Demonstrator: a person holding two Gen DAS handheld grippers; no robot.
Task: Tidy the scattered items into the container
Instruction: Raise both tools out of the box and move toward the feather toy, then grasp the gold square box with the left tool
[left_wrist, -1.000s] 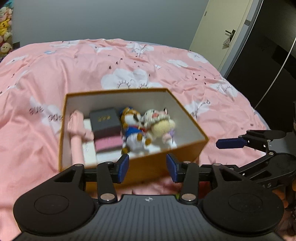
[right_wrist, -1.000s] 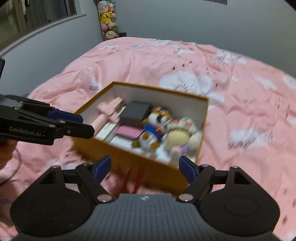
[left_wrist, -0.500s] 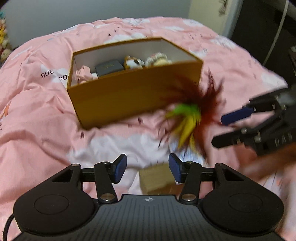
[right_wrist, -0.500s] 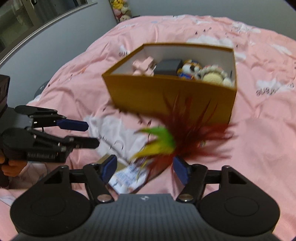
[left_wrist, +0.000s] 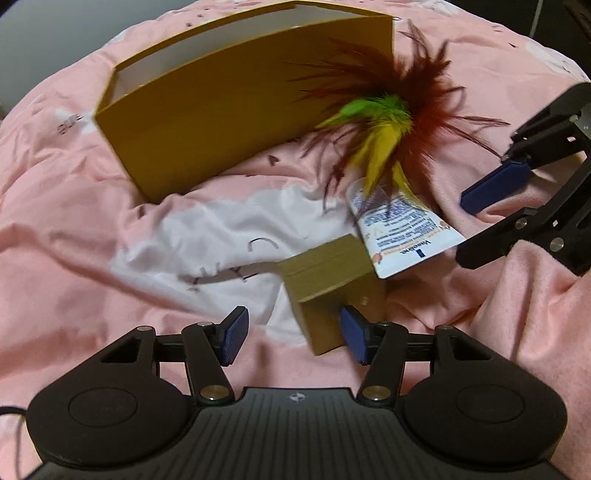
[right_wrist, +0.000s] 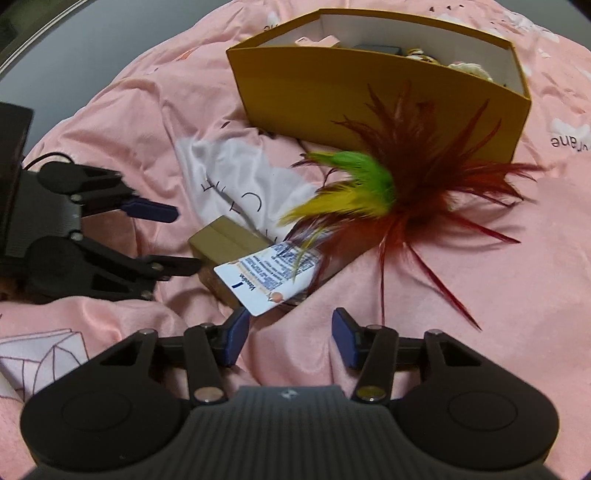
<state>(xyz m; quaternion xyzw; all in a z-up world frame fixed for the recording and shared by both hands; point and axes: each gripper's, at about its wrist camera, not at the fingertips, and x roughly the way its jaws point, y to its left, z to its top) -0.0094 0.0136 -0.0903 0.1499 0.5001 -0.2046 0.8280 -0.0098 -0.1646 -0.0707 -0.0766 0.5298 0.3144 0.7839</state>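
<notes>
Beside orange box, feather toy overlapping tube, small carton

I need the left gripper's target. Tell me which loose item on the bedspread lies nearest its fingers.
The small tan cardboard box: it sits right at the left gripper, while the white tube and feather toy lie beyond.
</notes>
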